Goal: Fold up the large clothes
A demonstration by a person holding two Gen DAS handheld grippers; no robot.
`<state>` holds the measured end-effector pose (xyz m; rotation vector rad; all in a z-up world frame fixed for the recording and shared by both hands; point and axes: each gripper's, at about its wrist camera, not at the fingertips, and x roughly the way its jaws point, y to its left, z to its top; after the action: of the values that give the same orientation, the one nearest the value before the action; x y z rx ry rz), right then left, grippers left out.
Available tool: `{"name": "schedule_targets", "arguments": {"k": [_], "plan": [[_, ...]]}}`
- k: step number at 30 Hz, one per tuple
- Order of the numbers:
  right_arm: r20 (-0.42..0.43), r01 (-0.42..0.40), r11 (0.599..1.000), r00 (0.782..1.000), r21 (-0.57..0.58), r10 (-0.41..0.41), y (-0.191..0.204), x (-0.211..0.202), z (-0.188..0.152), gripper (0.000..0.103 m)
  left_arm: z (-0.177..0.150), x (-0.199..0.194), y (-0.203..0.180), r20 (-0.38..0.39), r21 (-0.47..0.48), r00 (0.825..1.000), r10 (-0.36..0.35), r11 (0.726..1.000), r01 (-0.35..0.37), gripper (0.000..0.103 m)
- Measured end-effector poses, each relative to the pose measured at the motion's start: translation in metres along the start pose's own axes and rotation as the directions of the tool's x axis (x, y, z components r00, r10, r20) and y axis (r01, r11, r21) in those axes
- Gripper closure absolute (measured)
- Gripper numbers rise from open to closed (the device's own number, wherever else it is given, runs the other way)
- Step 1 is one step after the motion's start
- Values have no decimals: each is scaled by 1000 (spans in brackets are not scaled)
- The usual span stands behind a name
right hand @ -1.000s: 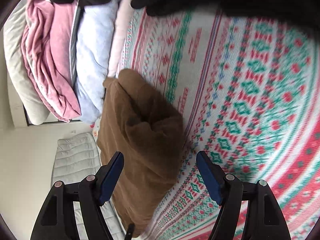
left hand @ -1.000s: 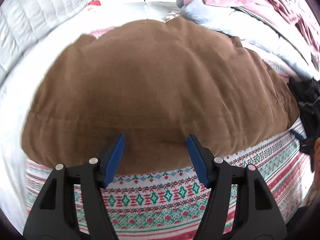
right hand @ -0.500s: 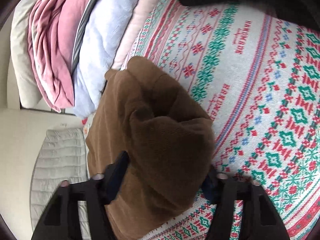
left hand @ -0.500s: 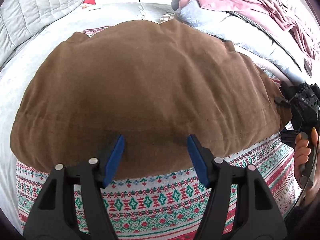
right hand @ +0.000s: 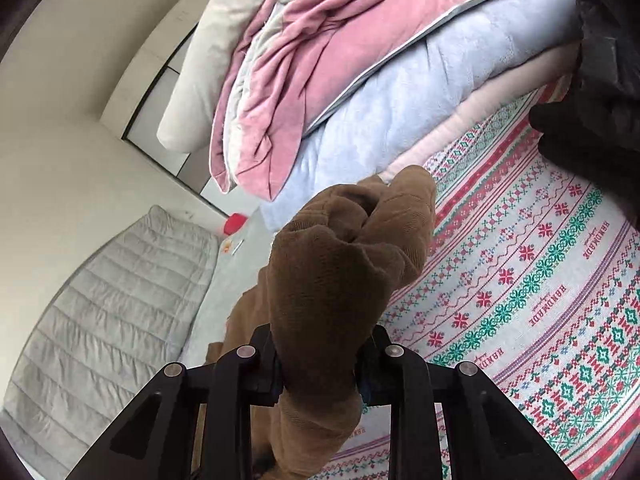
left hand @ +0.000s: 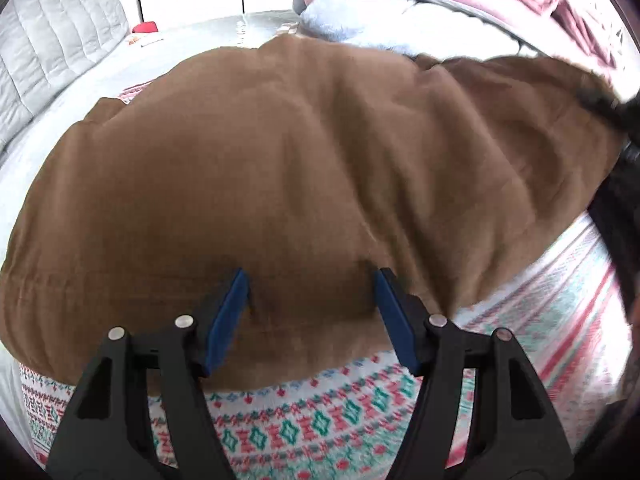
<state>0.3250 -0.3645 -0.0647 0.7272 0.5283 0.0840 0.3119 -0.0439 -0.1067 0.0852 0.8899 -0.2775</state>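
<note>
A large brown garment [left hand: 280, 168] lies spread on a patterned red, green and white bedcover [left hand: 320, 432]. My left gripper [left hand: 310, 292] is open, its blue pads just above the garment's near hem. My right gripper [right hand: 320, 364] is shut on a bunched end of the brown garment [right hand: 336, 272] and holds it lifted above the bedcover [right hand: 540, 300]. In the left wrist view that lifted end [left hand: 520, 92] rises at the right, with the dark right gripper [left hand: 616, 128] at the frame edge.
A pile of pink, lilac and cream bedding [right hand: 360, 60] lies at the bed's far side, also in the left wrist view [left hand: 440, 0]. A grey quilted headboard [right hand: 100, 312] stands nearby. A small red object [right hand: 234, 224] sits on the grey sheet. Dark clothing [right hand: 592, 100] lies at right.
My right gripper has closed on the garment's end and lifted it off the bedcover. The garment's right side has risen and creased. My left gripper has edged forward over the hem, still open.
</note>
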Motion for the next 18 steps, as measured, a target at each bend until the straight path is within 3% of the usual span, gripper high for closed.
{"name": "schedule_targets", "arguments": {"k": [4, 7, 10, 13, 16, 18], "plan": [[-14, 3, 996, 1000, 86, -1, -19, 2, 3, 76, 1, -3, -1, 3, 10, 1000, 7, 1000, -7, 37], [-14, 11, 994, 1000, 113, -9, -29, 2, 1, 76, 4, -6, 8, -10, -17, 999, -42, 999, 42, 37], [-17, 26, 988, 1000, 151, -24, -40, 3, 0, 76, 13, -25, 41, -2, -127, 992, -128, 984, 127, 37], [-27, 59, 980, 998, 188, -55, -51, 7, 0, 78, 14, -47, 88, 34, -255, 992, -121, 959, 125, 37], [-19, 103, 986, 995, 132, -102, -35, 7, 3, 80, -2, -60, 161, 21, -443, 998, -57, 895, 60, 37], [15, 152, 988, 988, 10, -152, -2, 8, 6, 81, -23, -58, 213, -6, -596, 999, -47, 802, 34, 41]]}}
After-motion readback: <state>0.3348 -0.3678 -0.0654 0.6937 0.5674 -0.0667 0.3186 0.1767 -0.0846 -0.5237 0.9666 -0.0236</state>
